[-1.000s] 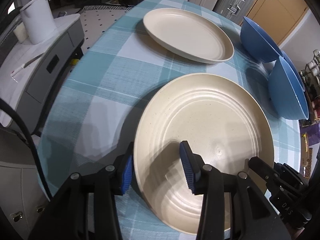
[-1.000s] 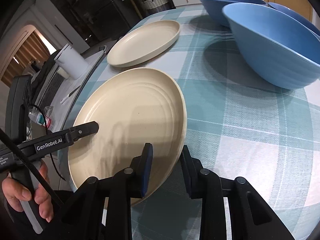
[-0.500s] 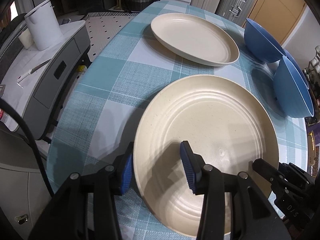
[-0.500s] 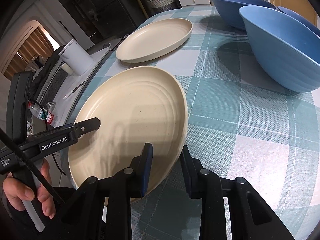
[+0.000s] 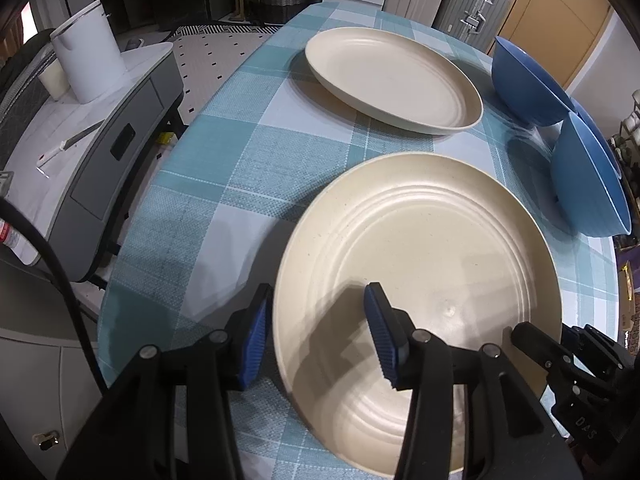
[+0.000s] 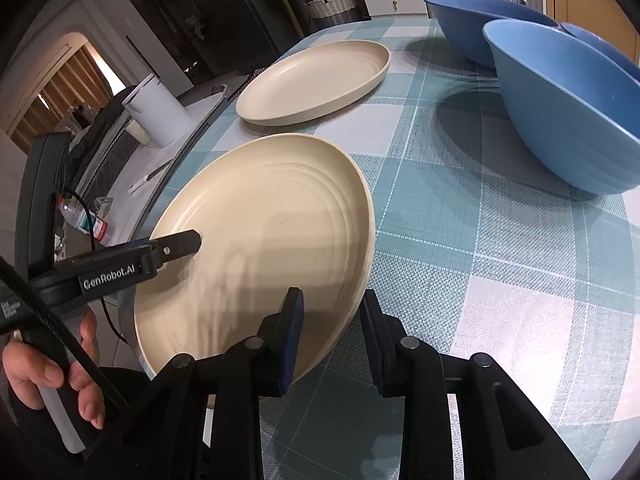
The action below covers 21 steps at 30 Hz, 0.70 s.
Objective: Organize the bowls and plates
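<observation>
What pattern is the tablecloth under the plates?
The tablecloth is a teal-and-white check, clearest in the right wrist view.

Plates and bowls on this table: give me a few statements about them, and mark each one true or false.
1. The two cream plates are stacked. False: the near plate and the far plate lie apart on the tablecloth.
2. The blue bowls stand at the right side of the left wrist view, beyond the plates. True.
3. The near plate holds food. False: it is empty.
4. A white container stands on the side cabinet beside the table. True.
5. The tablecloth is red and striped. False: it is a teal and white check.
</observation>
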Each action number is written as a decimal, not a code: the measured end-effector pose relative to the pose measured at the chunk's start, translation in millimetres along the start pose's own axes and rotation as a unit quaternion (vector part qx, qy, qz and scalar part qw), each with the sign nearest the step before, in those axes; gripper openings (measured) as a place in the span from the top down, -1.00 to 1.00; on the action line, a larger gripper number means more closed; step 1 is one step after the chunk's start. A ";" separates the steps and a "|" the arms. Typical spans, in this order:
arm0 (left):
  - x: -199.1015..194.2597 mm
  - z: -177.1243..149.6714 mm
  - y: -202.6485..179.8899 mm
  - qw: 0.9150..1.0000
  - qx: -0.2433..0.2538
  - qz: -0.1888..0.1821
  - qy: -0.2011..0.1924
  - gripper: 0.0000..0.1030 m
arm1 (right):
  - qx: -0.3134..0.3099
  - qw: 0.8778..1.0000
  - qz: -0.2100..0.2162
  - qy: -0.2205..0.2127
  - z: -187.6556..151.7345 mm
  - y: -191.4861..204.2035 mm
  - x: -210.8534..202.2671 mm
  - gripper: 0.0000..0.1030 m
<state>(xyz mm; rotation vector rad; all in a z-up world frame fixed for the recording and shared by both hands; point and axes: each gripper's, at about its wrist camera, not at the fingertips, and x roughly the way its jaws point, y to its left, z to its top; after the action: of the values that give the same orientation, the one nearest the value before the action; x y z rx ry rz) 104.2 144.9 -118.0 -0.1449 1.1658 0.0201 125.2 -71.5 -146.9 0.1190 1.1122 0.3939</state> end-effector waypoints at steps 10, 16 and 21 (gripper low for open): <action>0.6 2.6 10.4 1.000 -0.020 0.001 0.004 0.06 | -0.013 1.000 -0.022 -0.003 -1.6 -0.6 -6.5 0.28; -5.0 3.0 11.6 1.000 -0.024 -0.015 -0.007 0.06 | -0.018 0.999 -0.043 -0.014 -5.1 2.1 -14.6 0.28; -7.7 3.9 13.4 0.999 -0.029 -0.027 -0.011 0.06 | -0.029 0.998 -0.056 -0.024 -6.4 4.7 -18.6 0.27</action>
<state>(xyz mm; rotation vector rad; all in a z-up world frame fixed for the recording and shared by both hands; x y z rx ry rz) 103.5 159.1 -110.9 -0.2261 1.1398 0.0072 111.3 -74.7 -132.6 0.0155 1.0544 0.3206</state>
